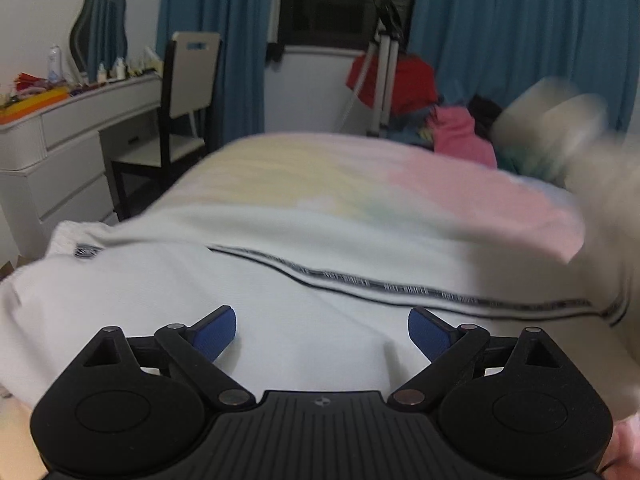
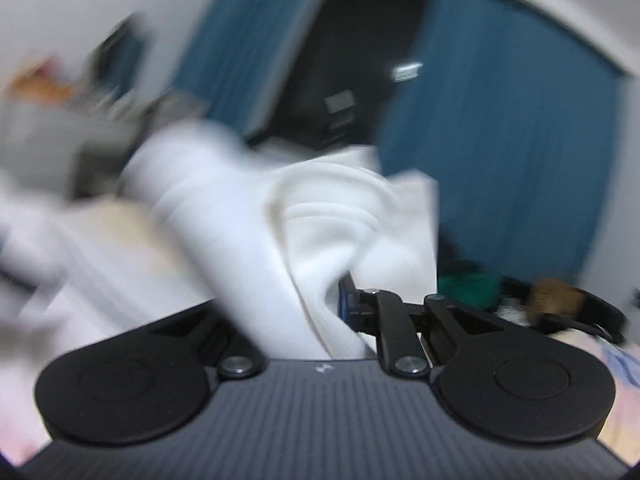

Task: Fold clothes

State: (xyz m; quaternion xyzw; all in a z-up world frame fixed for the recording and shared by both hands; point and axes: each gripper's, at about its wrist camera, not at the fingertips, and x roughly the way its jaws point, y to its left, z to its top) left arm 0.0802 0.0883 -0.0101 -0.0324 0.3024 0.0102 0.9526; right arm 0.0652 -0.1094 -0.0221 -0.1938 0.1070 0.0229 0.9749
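on bed (image 1: pixel 280 168), near its front edge: white garment (image 1: pixel 280 320) lies spread over pastel bedspread, black patterned stripe (image 1: pixel 400 290) crossing it. my left gripper (image 1: pixel 322 334) directly above this fabric, jaws released, blue pads (image 1: pixel 214 338) wide apart, nothing between them. my right gripper (image 2: pixel 320 304) clenched on bunched fold of same white garment (image 2: pixel 320 220), cloth lifted off bed. right view heavily blurred. blue curtains (image 1: pixel 500 40) behind bed; dresser (image 1: pixel 60 140) and chair (image 1: pixel 188 92) off left side.
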